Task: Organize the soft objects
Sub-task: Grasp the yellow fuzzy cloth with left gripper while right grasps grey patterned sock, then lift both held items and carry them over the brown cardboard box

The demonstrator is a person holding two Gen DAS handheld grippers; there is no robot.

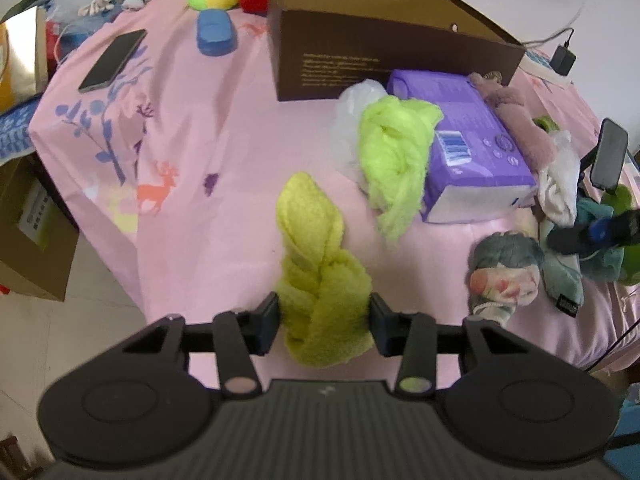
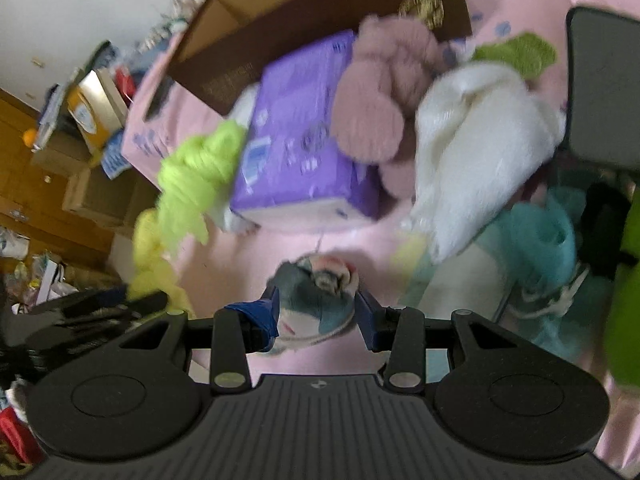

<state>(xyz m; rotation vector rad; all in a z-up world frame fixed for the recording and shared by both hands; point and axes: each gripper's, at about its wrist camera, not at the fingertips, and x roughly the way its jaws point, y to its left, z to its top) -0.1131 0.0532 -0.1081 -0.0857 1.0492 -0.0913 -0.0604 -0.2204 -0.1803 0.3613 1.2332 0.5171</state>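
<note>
A twisted yellow fleece cloth (image 1: 308, 216) lies on the pink bedsheet (image 1: 220, 140). Its near end is bunched between the pads of my left gripper (image 1: 324, 308), which is shut on it. A rolled bundle of grey-teal and floral cloth (image 2: 312, 284) sits between the blue-taped fingers (image 2: 260, 320) of my right gripper (image 2: 316, 312), and the pads press its sides. The left wrist view shows this bundle (image 1: 504, 272) to the right of the yellow cloth. The right wrist view is blurred.
An open brown cardboard box (image 1: 380, 40) stands at the back. In front of it are a purple pack (image 1: 460, 132), a lime fluffy cloth (image 1: 396, 148), a pink plush (image 1: 516, 116) and a white cloth (image 1: 556, 184). A phone on a stand (image 1: 610, 160) is at the right. The bed edge drops off at the left.
</note>
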